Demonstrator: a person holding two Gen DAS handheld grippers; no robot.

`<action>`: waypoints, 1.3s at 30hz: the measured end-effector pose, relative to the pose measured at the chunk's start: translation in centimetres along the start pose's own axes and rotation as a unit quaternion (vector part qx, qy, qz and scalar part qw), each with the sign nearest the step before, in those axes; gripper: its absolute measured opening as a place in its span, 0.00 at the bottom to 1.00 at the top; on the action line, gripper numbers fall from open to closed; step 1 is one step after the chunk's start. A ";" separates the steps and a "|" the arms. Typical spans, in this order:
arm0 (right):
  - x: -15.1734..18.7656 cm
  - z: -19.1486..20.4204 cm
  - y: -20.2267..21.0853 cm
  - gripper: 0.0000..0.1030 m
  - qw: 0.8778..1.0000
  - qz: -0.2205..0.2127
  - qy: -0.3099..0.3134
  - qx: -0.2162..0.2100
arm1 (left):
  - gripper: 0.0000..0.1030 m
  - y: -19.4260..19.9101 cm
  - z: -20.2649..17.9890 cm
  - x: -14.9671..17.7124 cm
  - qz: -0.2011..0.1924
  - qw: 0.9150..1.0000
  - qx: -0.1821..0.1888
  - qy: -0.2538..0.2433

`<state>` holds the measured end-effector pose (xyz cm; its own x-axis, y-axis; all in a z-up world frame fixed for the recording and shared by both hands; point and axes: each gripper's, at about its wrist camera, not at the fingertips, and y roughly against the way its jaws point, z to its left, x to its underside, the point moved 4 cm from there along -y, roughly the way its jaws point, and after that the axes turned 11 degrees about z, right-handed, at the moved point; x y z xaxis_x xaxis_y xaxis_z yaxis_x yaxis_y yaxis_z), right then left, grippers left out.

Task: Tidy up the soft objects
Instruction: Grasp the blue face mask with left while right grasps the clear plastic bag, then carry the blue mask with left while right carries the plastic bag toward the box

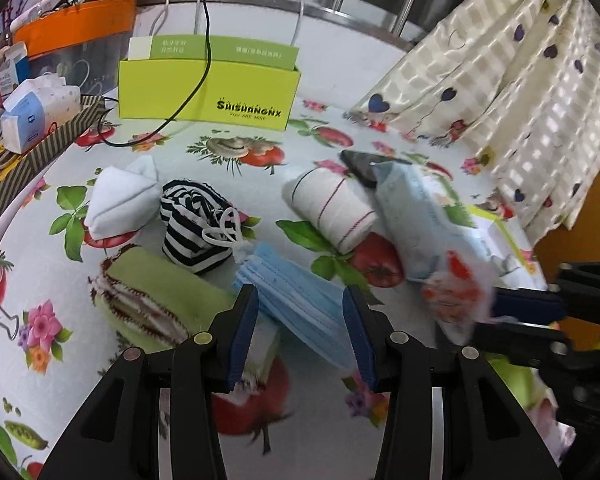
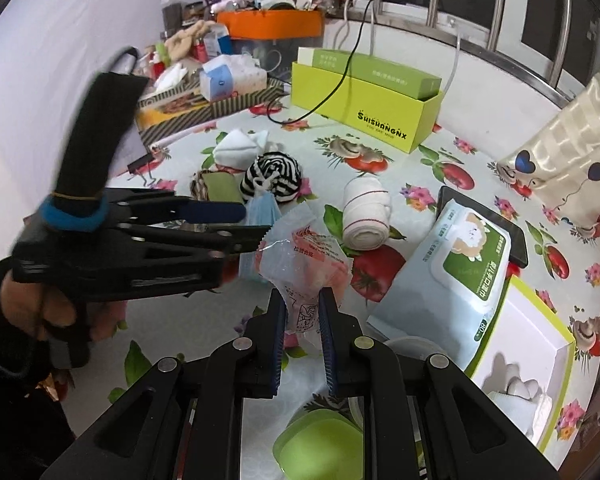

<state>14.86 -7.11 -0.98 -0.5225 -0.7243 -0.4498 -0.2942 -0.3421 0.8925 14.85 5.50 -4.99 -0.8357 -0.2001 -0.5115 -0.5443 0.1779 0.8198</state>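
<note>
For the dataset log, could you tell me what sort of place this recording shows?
Probably a home, at a table by a window: a fruit-and-vegetable print tablecloth, a heart-patterned curtain, and household clutter such as a tissue pack along the wall.

A lived-in home: the surface (image 1: pixel 147 384) wears a fruit-and-flower oilcloth, a heart-print curtain (image 1: pixel 512 80) hangs beside a barred window (image 2: pixel 500 0), and an orange box (image 2: pixel 271 24) overflows with household clutter

Black-and-white striped sock bundle (image 1: pixel 195 226); pale blue face masks (image 1: pixel 295 300); white roll (image 1: pixel 332 208) with thin red lines; lime-green box (image 1: pixel 207 92); fruit-and-flower printed worktop (image 1: pixel 59 380).
</note>
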 end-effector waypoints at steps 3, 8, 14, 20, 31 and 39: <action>0.1 -0.3 0.2 0.15 1.000 -0.006 -0.003 0.000 | 0.44 -1.4 -0.4 -0.1 0.019 1.000 -0.017 -0.008; 0.2 -0.4 0.8 0.15 1.000 -0.016 -0.008 -0.002 | 0.44 -2.7 -1.4 -0.3 0.033 0.998 -0.033 -0.032; 0.8 -0.8 2.1 0.15 0.999 -0.036 -0.020 0.000 | 0.16 -3.0 -1.9 -0.1 0.032 0.998 -0.026 -0.041; 1.4 -1.1 3.2 0.15 0.998 -0.053 -0.033 0.002 | 0.12 -0.9 -2.6 0.1 0.005 0.999 -0.015 -0.043; 3.2 -1.5 5.3 0.15 0.995 -0.081 -0.063 0.004 | 0.12 4.4 -4.6 1.9 -0.036 0.998 0.011 -0.060; 4.6 -1.3 6.5 0.15 0.993 -0.090 -0.078 0.010 | 0.12 6.5 -6.0 3.0 -0.050 0.996 0.023 -0.076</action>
<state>11.56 -13.47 2.82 -0.5776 -0.5503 -0.6029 -0.4085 -0.4446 0.7972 9.24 0.26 0.39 -0.7766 -0.0719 -0.6259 -0.6253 0.2095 0.7517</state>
